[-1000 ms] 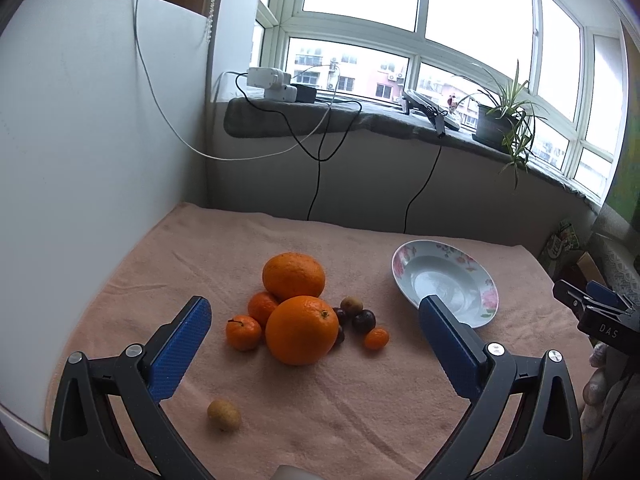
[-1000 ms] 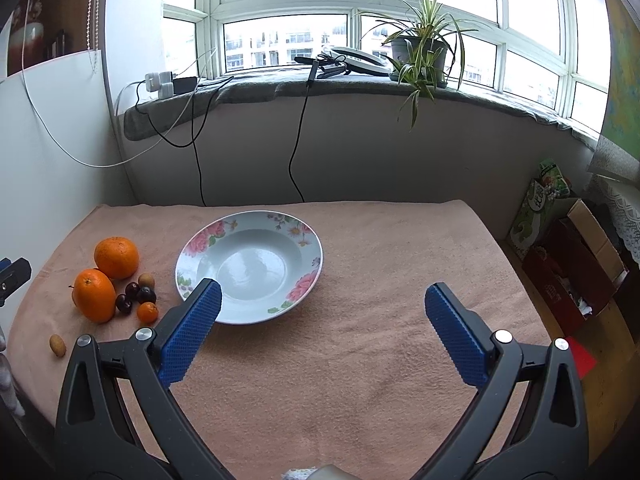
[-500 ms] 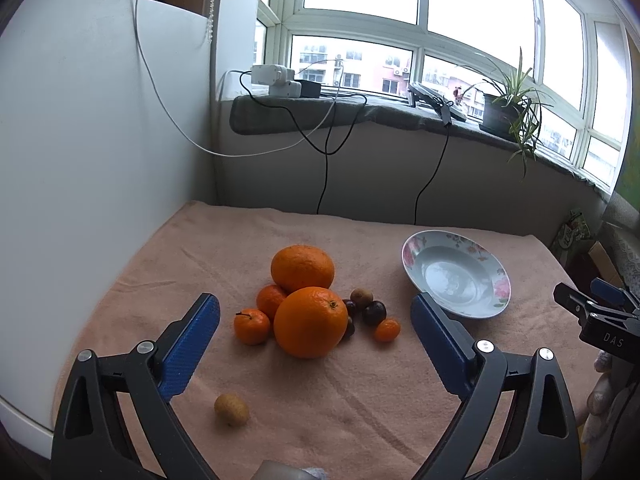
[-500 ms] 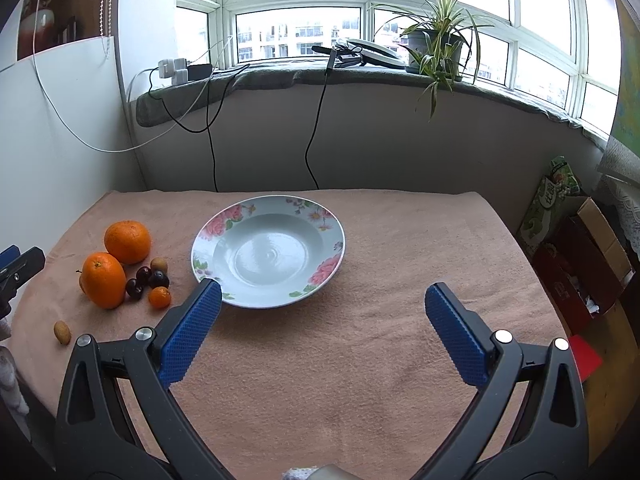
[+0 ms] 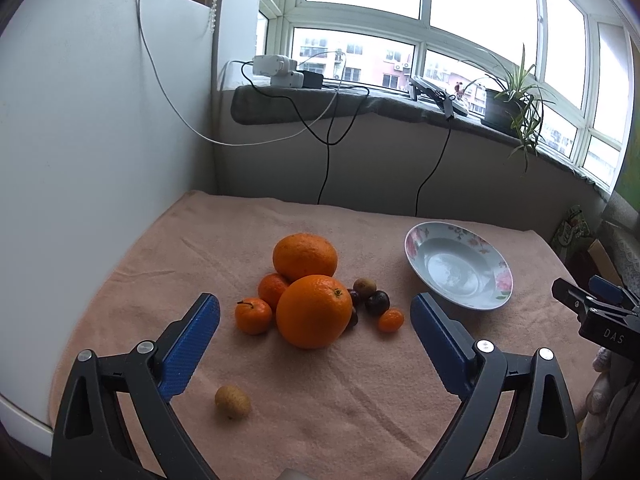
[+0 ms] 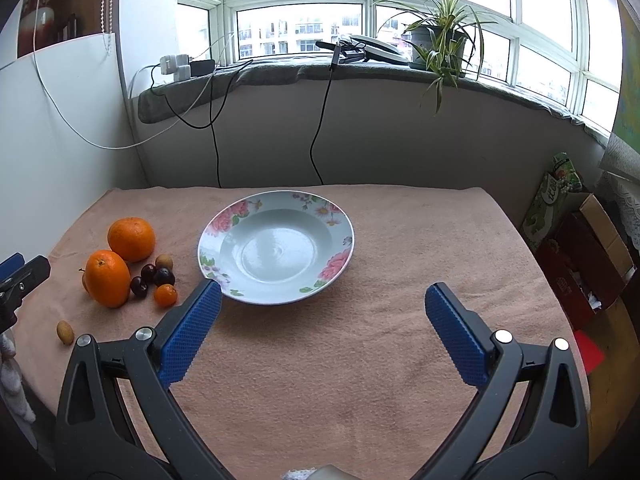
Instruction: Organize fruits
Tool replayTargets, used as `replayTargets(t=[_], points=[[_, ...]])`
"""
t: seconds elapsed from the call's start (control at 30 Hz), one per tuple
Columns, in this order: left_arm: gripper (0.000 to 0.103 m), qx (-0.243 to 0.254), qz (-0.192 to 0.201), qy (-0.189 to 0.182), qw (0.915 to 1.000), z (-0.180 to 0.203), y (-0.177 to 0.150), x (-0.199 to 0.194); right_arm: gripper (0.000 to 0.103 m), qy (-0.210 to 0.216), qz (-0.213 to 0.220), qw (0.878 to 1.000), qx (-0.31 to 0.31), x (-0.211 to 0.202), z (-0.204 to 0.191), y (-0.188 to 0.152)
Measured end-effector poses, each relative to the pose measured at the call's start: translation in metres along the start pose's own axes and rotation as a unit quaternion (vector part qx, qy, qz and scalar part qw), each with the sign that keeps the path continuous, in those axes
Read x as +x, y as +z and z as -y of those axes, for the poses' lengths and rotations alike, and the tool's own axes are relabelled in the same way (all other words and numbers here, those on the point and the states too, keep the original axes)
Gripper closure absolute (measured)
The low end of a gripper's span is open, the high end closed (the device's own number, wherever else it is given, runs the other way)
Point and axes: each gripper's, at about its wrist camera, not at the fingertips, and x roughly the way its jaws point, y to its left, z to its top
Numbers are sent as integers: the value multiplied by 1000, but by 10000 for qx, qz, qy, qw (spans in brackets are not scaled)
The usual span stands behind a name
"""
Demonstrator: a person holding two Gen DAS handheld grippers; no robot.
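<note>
A pile of fruit lies on the pink cloth: a near big orange (image 5: 314,311) (image 6: 107,278), a far big orange (image 5: 305,257) (image 6: 131,239), two small mandarins (image 5: 253,315), dark cherries (image 5: 377,303), a tiny kumquat (image 5: 391,320) (image 6: 165,295) and a brown longan (image 5: 232,401) (image 6: 65,332) lying apart. An empty flowered white plate (image 5: 416,240) (image 6: 224,220) sits to the right of the pile. My left gripper (image 5: 314,328) is open and empty, above the table before the pile. My right gripper (image 6: 322,316) is open and empty, near the plate's front edge.
A white panel (image 5: 80,160) stands along the table's left side. A window ledge with cables, chargers and a potted plant (image 6: 436,40) runs behind. Cardboard boxes (image 6: 580,264) sit on the floor past the table's right edge.
Both grippers have lifted and tilted slightly, so the fruit and plate sit a little higher and farther in view. Both stay open and empty. Nothing on the table moved.
</note>
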Motion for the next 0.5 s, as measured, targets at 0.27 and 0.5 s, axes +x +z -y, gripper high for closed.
replayTargets(t=[0.27, 0.5], points=[[7, 20, -45, -9, 10000, -3, 2, 4, 0, 19, 21, 10000, -38, 2, -4, 2], [7, 11, -107, -38, 9999, -6, 1, 10, 0, 108, 3, 9999, -69, 10, -9, 4]])
